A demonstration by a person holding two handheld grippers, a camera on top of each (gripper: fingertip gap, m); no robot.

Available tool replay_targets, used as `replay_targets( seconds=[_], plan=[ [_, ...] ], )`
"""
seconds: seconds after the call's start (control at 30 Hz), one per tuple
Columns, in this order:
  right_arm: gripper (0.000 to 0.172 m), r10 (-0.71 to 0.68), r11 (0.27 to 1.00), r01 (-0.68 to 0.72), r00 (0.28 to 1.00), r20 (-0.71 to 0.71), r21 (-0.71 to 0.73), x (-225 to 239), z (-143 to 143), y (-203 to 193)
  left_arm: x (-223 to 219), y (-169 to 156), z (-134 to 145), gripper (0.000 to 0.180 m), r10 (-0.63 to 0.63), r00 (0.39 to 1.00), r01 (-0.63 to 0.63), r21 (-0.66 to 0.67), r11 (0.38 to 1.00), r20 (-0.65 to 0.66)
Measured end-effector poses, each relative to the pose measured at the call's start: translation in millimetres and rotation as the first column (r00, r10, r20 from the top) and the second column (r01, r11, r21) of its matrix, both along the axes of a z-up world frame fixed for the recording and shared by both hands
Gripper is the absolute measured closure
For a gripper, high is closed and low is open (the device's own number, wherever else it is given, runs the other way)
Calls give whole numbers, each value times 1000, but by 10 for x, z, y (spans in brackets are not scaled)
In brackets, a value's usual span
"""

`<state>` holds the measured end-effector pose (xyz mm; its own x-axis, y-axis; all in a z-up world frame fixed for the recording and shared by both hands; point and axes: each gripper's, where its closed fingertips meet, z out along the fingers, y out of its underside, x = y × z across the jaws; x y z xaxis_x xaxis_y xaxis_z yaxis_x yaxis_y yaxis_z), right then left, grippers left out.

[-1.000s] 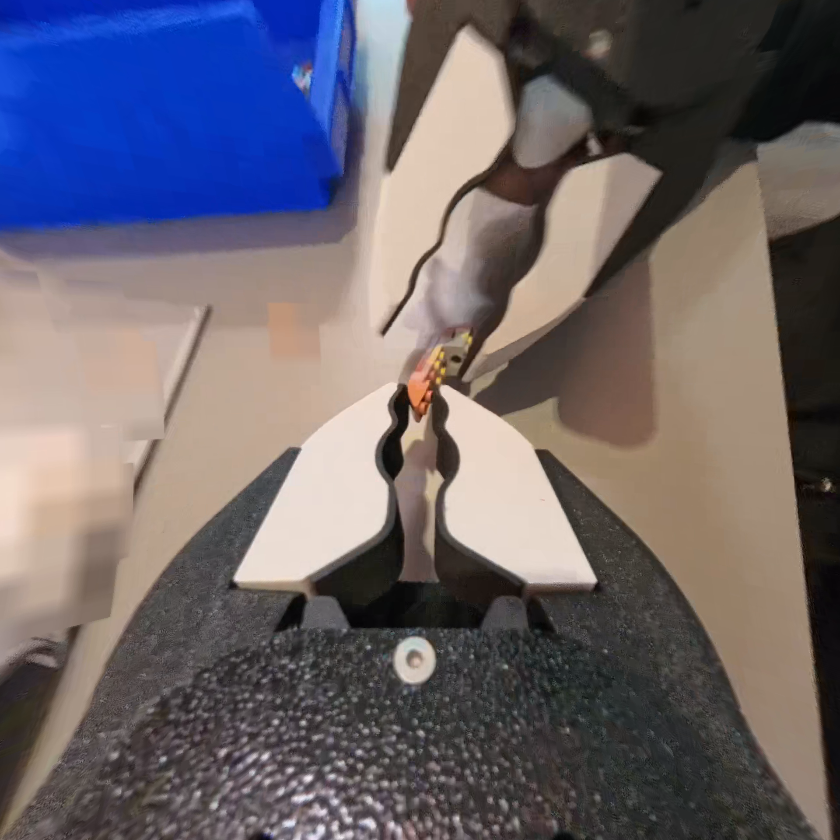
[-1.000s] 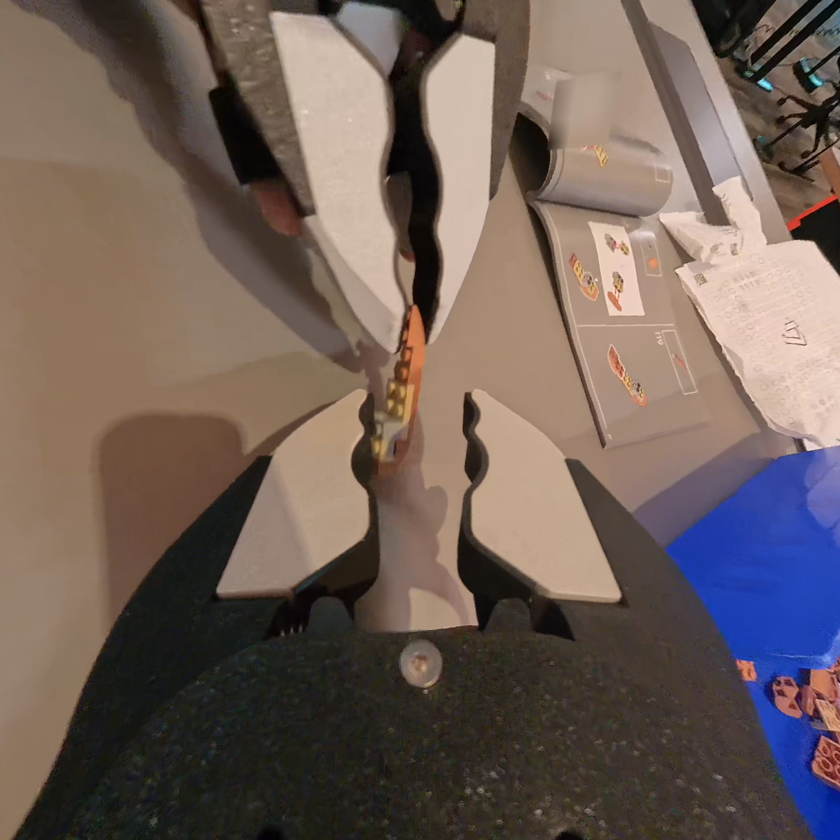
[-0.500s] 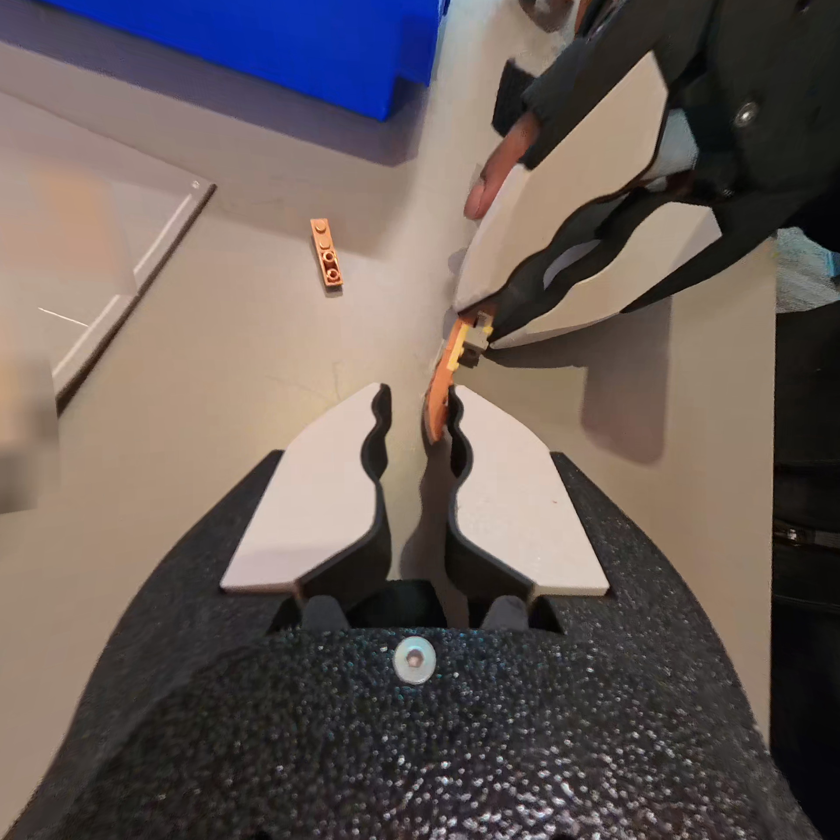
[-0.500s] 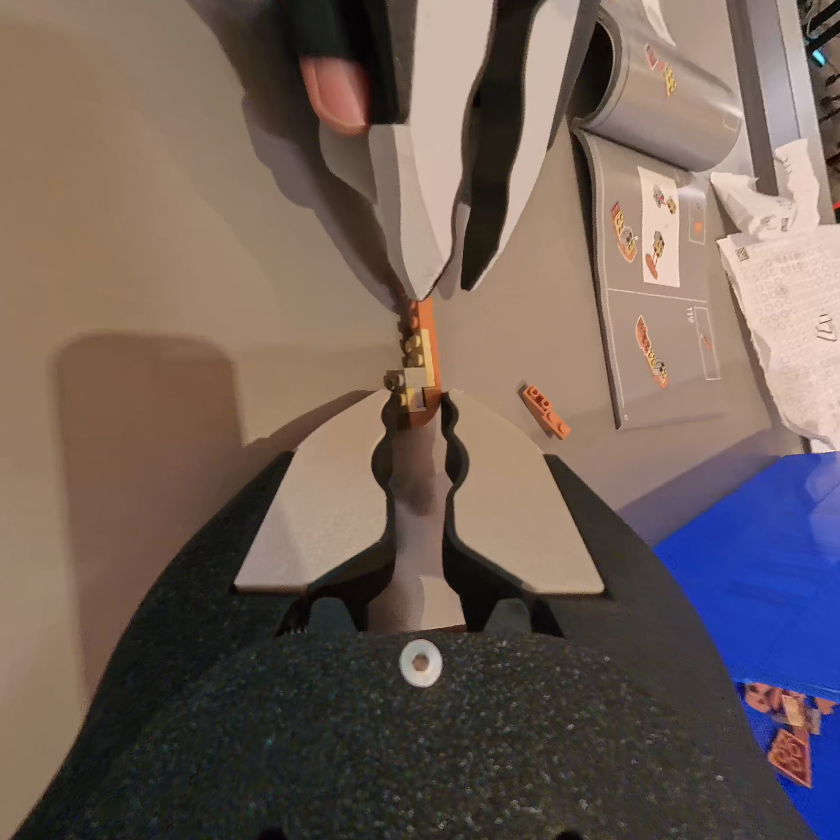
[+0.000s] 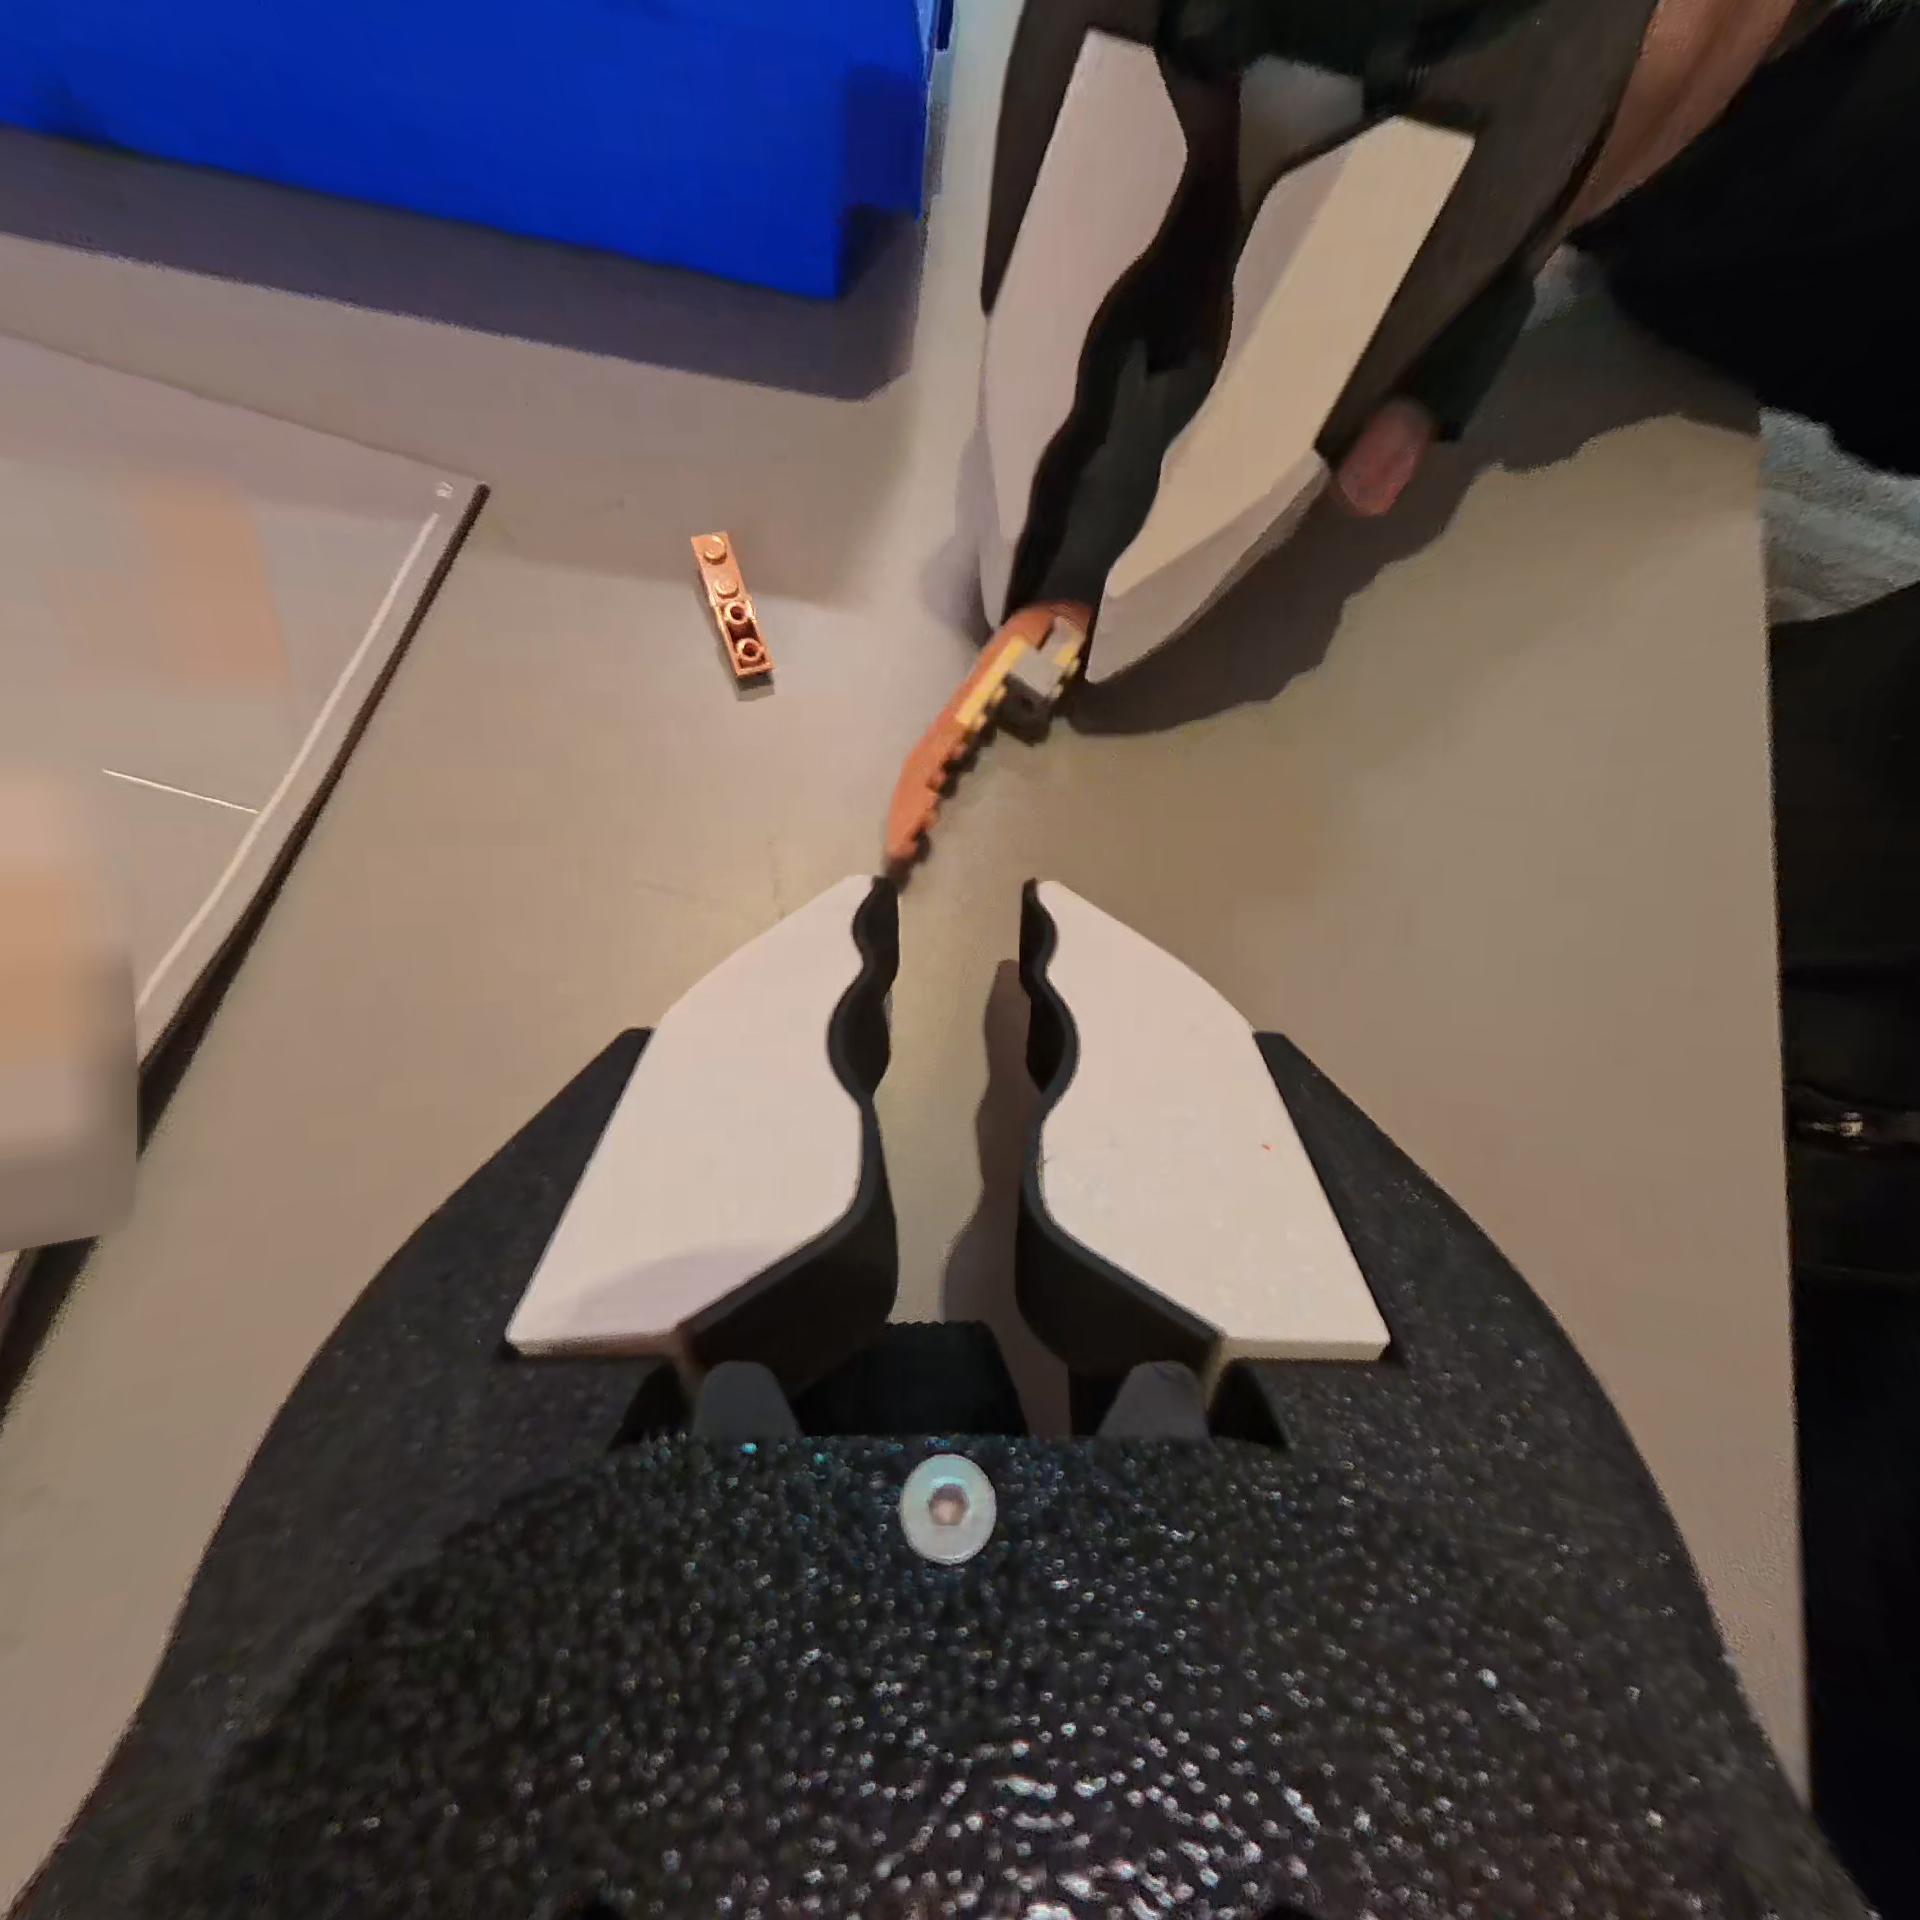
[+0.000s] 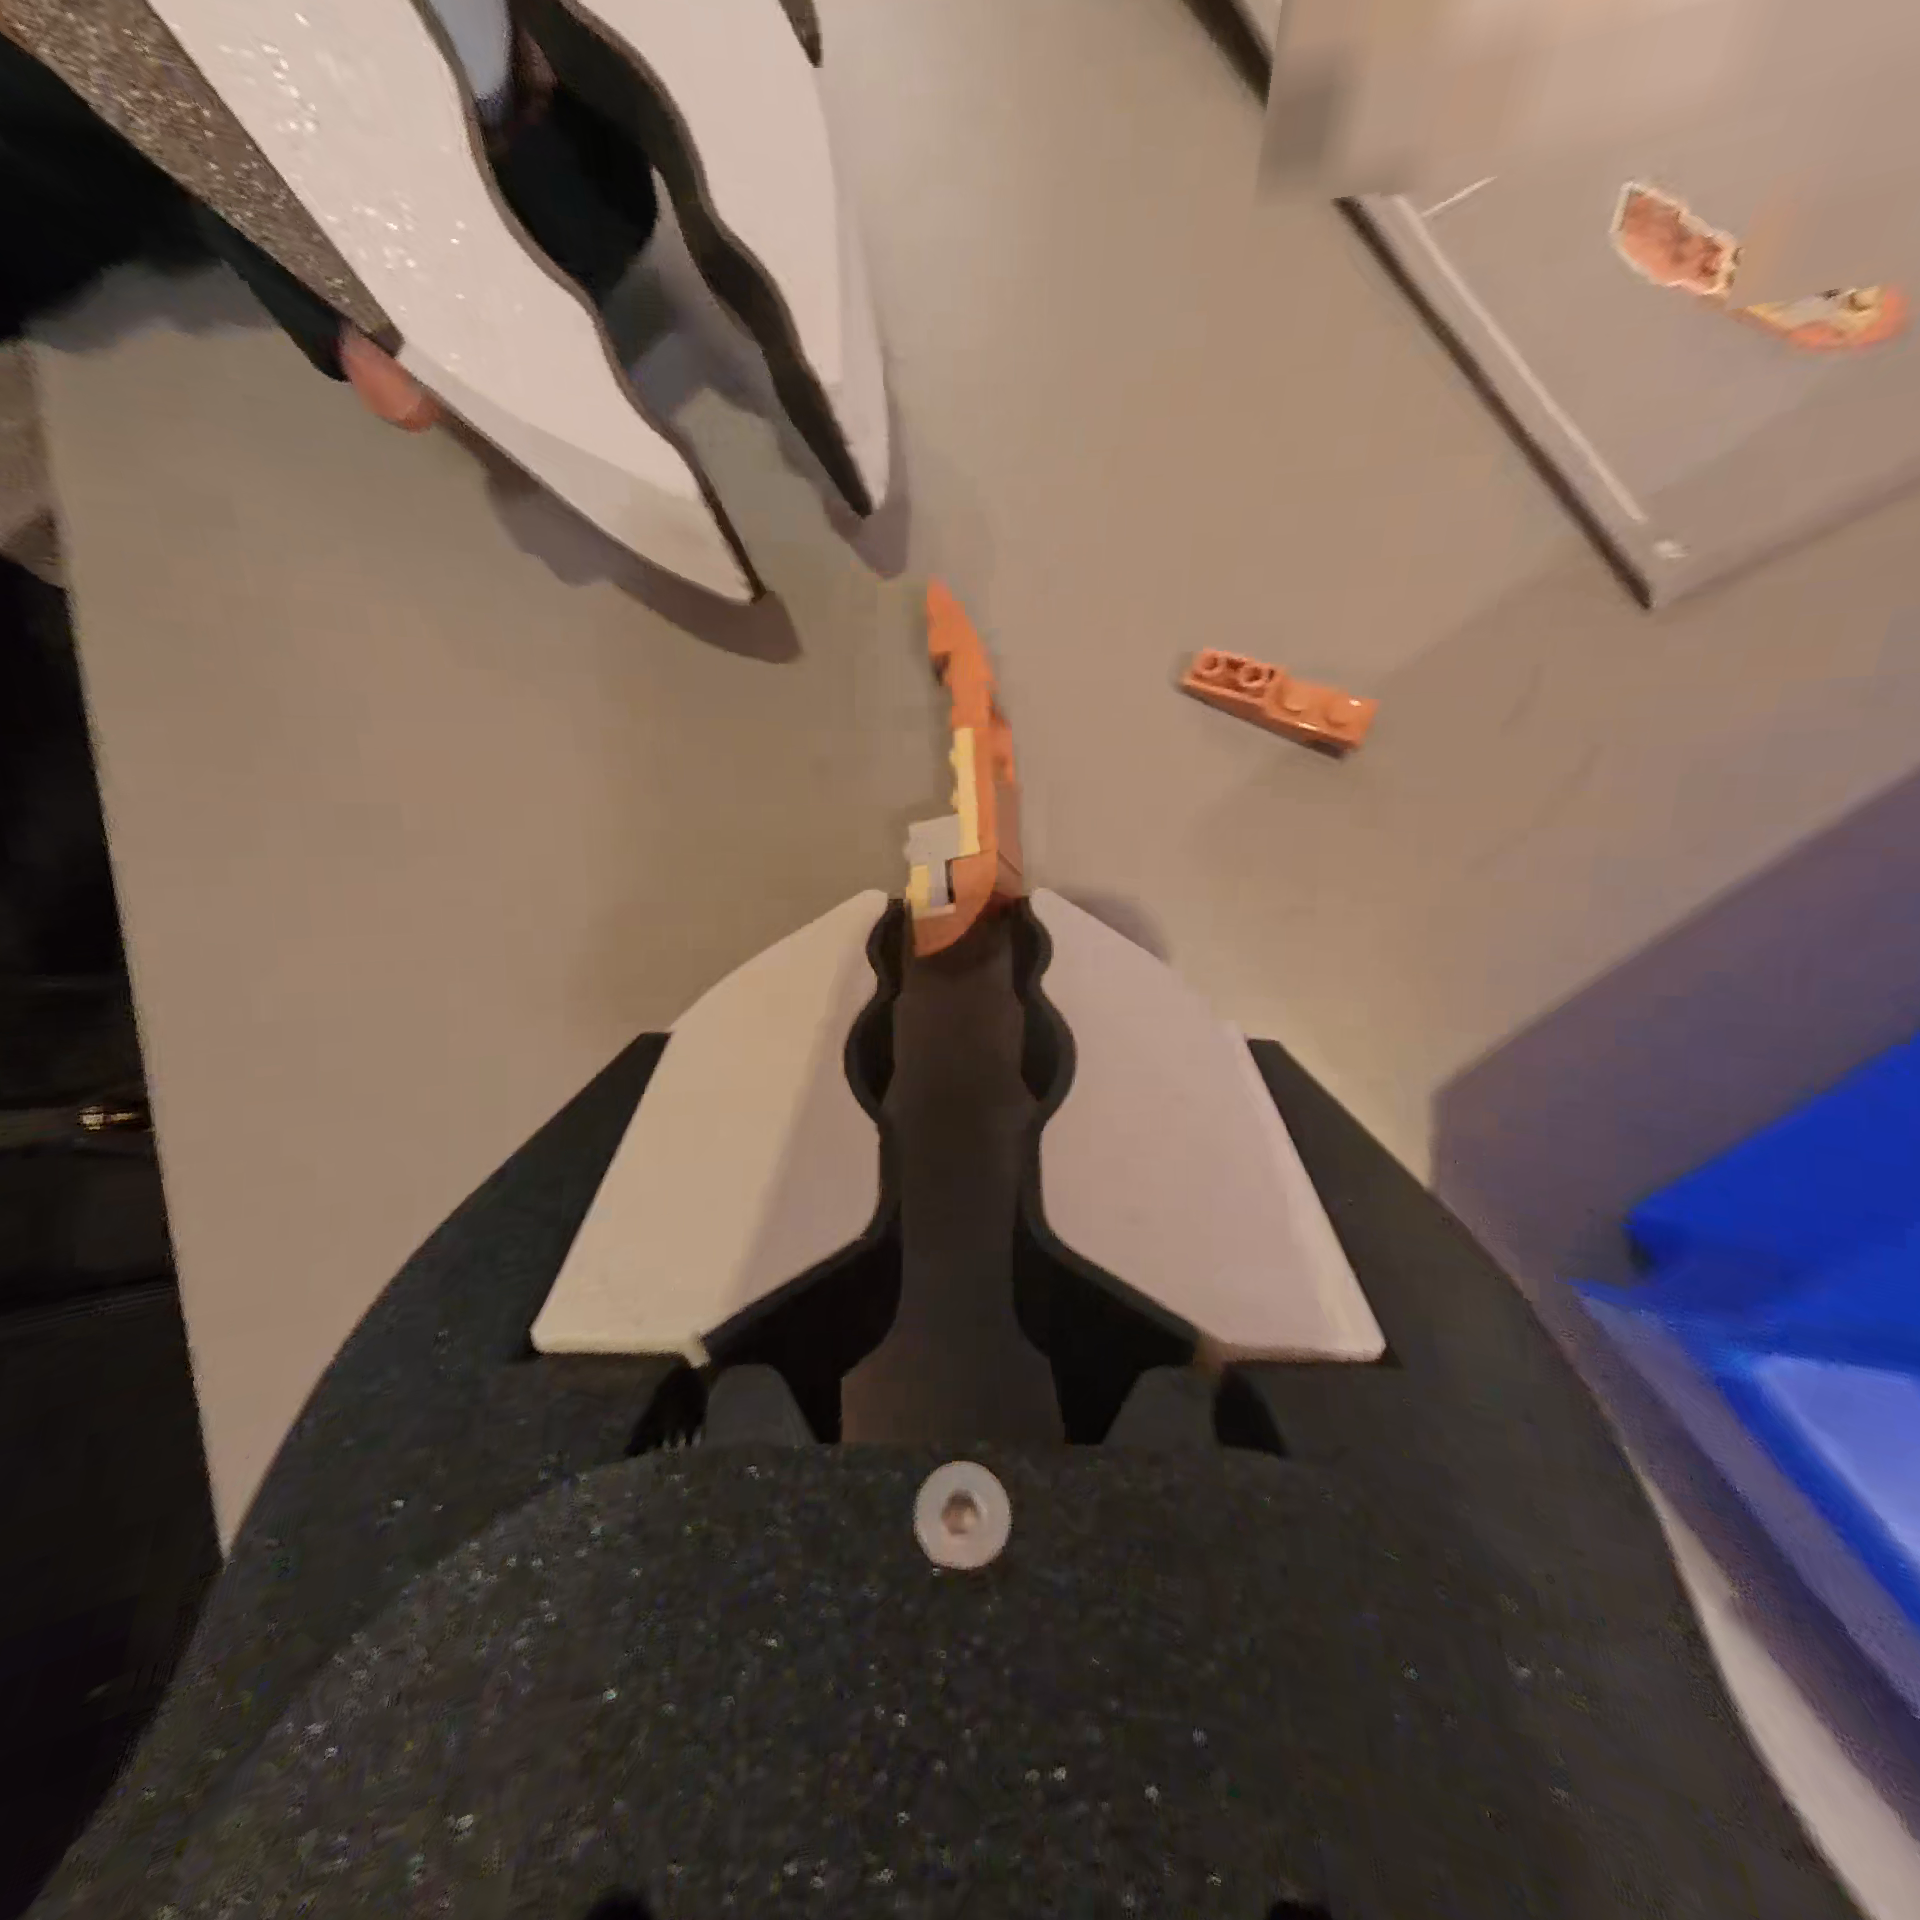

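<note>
Right gripper [image 6: 961,914] clamped narrow on the near end of a small brick build [image 6: 971,769], pads pressing its orange base from both sides. Left gripper [image 5: 956,899] parted a little, with bare table between its fingers; the build's far tip just ahead of the left fingertip [image 5: 873,894], contact there too close to call. From the right wrist view, a clear gap between that tip and the left gripper's fingers.

Blue bin [image 5: 468,114] at the far side of the table [image 5: 1351,831], seen only from outside in the left view; in the right view only a blurred blue inner wall, contents not visible. Open booklet [image 6: 1662,343] lying flat near it, printed with small orange figures.

Brick build: long, thin and curved, orange along its length, with a toothed edge of studs, a pale yellow strip on one side and a grey block at the gripped end. Held off the table, stretching between the two grippers.

Loose orange brick [image 5: 735,608] flat on the table, studs up, well apart from both grippers, between the build and the booklet. Fingertip [image 5: 1371,468] of the person's hand visible beside the right gripper's far finger.
</note>
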<state>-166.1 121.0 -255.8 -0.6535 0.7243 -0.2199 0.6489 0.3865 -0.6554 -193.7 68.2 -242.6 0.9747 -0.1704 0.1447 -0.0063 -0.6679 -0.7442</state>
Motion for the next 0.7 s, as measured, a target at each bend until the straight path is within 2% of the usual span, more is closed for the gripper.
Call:
replay_targets(
  seconds=[0.17,0.33,0.43,0.53,0.6,0.7],
  plan=[
    [141,29,995,-16,991,-131,98,-69,86,66,-5,30,-26,159,-23,998,24,12,1000,-64],
    [147,137,966,-58,941,-308,254,-114,153,54,-68,106,-5,159,-41,981,52,56,997,-192],
    [152,181,964,-99,923,-340,246,-84,200,-39,-126,145,-43,162,-60,942,78,44,996,-330],
    [145,171,963,-86,926,-336,255,-94,200,-10,-177,204,-6,164,-69,893,112,71,991,-445],
    [145,148,965,-64,932,-331,253,-120,195,26,-269,263,54,164,-45,889,89,76,993,-456],
    [146,119,965,-31,936,-330,261,-154,184,69,-410,427,143,163,0,938,29,78,997,-346]
  ],
)
